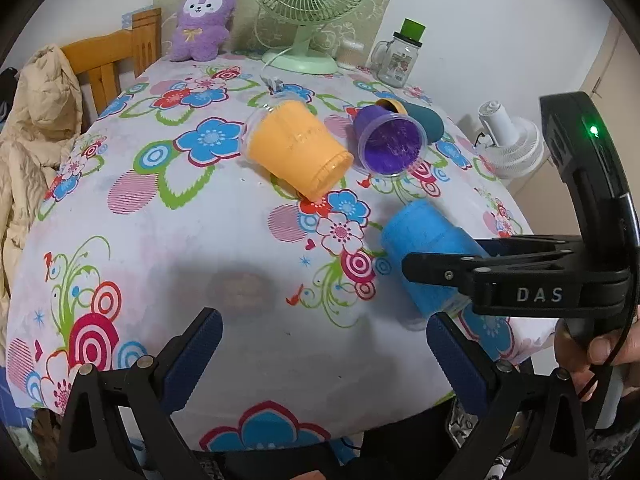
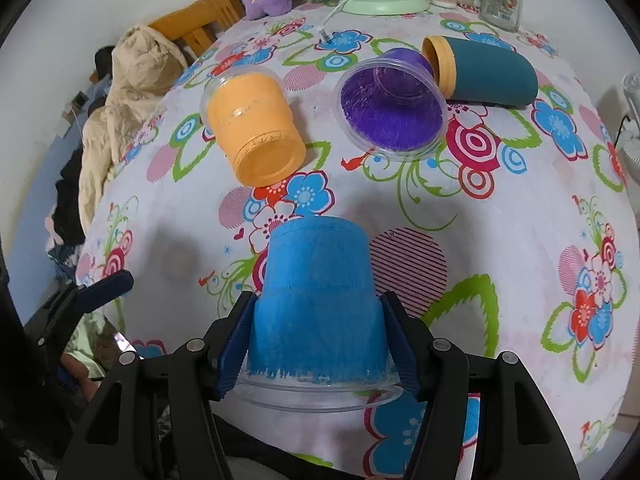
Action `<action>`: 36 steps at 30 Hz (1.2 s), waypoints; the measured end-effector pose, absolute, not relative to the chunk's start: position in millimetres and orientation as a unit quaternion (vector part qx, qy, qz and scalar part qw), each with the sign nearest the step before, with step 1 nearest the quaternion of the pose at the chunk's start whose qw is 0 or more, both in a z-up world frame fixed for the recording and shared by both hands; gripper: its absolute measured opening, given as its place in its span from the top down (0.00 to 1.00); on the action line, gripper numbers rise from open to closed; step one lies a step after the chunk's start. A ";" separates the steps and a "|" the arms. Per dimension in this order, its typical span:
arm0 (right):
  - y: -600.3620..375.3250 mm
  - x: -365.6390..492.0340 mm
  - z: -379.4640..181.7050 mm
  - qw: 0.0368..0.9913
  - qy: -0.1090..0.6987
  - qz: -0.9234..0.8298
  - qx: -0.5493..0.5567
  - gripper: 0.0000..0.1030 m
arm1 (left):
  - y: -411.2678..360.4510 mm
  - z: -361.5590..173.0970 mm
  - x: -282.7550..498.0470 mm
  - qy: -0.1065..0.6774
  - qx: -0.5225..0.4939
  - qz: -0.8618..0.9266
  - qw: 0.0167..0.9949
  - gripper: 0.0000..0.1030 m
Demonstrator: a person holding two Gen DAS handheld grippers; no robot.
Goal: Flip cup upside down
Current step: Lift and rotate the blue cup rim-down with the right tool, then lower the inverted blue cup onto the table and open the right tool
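A blue cup (image 2: 318,304) sits between the fingers of my right gripper (image 2: 320,344), base pointing away, clear rim near the camera. The pads press both its sides. In the left wrist view the blue cup (image 1: 424,240) is tilted over the table's right front, with my right gripper (image 1: 436,276) across it. My left gripper (image 1: 324,348) is open and empty above the front of the table. An orange cup (image 2: 254,130) lies on its side, base toward me. A purple cup (image 2: 390,106) lies on its side, mouth toward me. A teal cup (image 2: 486,74) with an orange rim lies behind it.
The table wears a flowered cloth (image 1: 200,240). At the back stand a green fan (image 1: 308,12), a purple plush toy (image 1: 202,20) and a glass jar (image 1: 398,60) with a green lid. A wooden chair (image 1: 112,60) with a beige coat (image 1: 36,128) is left. A white fan (image 1: 510,140) stands right.
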State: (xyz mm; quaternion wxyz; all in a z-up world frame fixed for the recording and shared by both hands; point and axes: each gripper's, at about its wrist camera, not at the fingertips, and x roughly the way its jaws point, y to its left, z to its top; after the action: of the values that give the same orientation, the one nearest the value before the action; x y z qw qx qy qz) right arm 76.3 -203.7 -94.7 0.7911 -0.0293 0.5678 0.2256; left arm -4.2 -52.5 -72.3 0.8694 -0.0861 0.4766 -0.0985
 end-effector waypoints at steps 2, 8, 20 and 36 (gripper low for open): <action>-203.1 76.7 -94.8 0.790 0.570 0.225 -0.033 0.36 | -52.3 -72.0 -5.8 0.476 -0.089 -0.098 0.869 0.00; -205.6 80.2 -99.3 0.779 0.583 0.228 -0.026 0.30 | -50.3 -71.5 -6.2 0.479 -0.098 -0.099 0.867 0.00; -210.0 80.6 -90.7 0.788 0.573 0.222 -0.032 0.27 | -47.4 -69.5 -5.0 0.478 -0.101 -0.095 0.867 0.00; -217.9 83.7 -79.7 0.792 0.564 0.232 -0.025 0.27 | -49.1 -64.2 1.3 0.478 -0.102 -0.091 0.868 0.00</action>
State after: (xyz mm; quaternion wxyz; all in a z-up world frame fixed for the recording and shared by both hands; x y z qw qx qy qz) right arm 83.7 -217.9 -79.7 0.7920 -0.0248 0.5642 0.2320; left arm 1.3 -49.1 -64.2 0.8677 -0.1022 0.4780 -0.0905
